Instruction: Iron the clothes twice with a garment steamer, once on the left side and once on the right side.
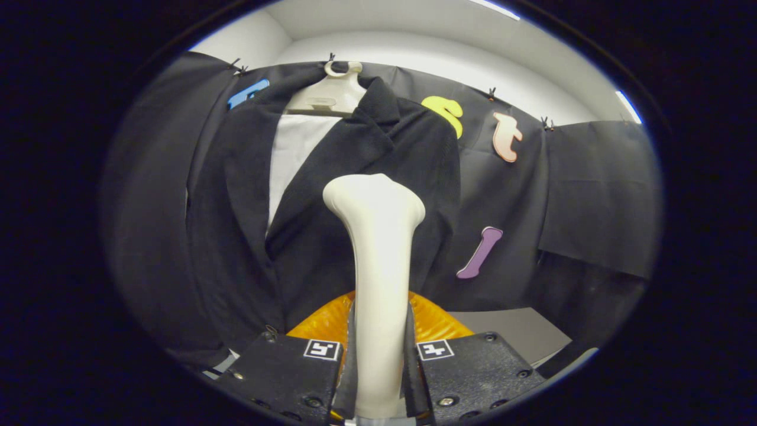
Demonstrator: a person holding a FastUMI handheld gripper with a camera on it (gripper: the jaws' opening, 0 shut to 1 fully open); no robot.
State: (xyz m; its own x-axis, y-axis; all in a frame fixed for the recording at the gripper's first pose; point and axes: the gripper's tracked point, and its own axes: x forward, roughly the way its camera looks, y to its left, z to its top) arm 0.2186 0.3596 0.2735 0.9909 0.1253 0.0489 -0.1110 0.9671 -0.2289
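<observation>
Gripper (378, 367) pinches the garment steamer (374, 248) handle between both fingers, head upright just ahead so its face meets the cloth. Dark jacket (331, 195) hangs on a hanger (331, 94) beyond the fingers, spread flat for passes. Orange object (434, 322) sits below the steamer.

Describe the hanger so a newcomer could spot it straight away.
Start at the black jacket hanging on the booth wall, beyond the steamer the gripper is shut on. Follow its open front up to the collar. There the hanger shows, the only pale hard shape among dark cloth, topped by a hook.
</observation>
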